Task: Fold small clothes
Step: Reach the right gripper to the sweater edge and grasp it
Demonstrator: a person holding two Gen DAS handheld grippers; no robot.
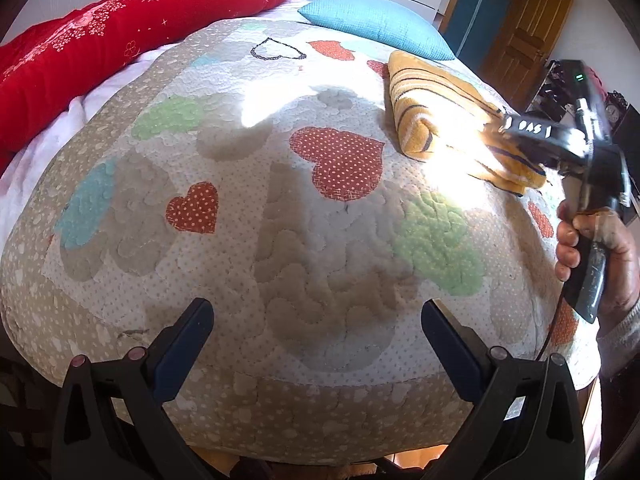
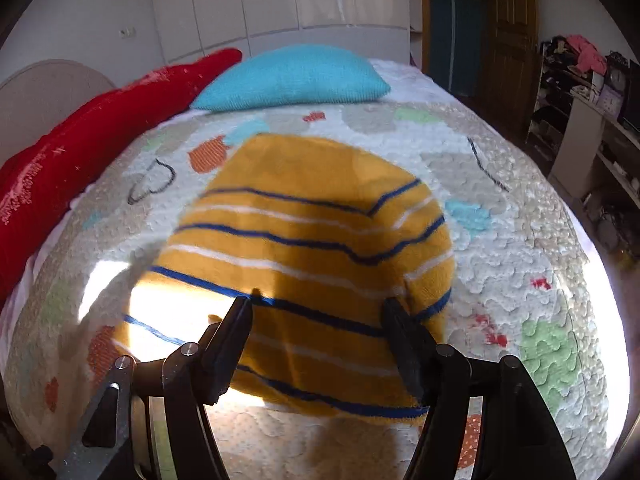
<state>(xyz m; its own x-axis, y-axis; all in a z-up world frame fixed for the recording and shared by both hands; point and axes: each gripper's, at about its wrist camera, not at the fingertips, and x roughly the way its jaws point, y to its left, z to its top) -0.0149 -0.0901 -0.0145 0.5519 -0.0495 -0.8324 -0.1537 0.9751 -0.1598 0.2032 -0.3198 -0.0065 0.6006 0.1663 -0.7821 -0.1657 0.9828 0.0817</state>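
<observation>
A yellow sweater with blue and white stripes (image 2: 304,232) lies folded on the quilted bed; it also shows in the left wrist view (image 1: 436,100) at the right. My right gripper (image 2: 320,312) is open, its fingers spread just above the near part of the sweater; in the left wrist view it (image 1: 516,136) hovers over the sweater's near end, held by a hand. My left gripper (image 1: 316,320) is open and empty over the bare quilt, well to the left of the sweater.
The quilt with hearts (image 1: 280,200) covers the bed. A red blanket (image 1: 100,40) lies along the far left, a turquoise pillow (image 2: 292,76) at the head. Shelves with clutter (image 2: 592,120) and a wooden door (image 1: 528,32) stand to the right.
</observation>
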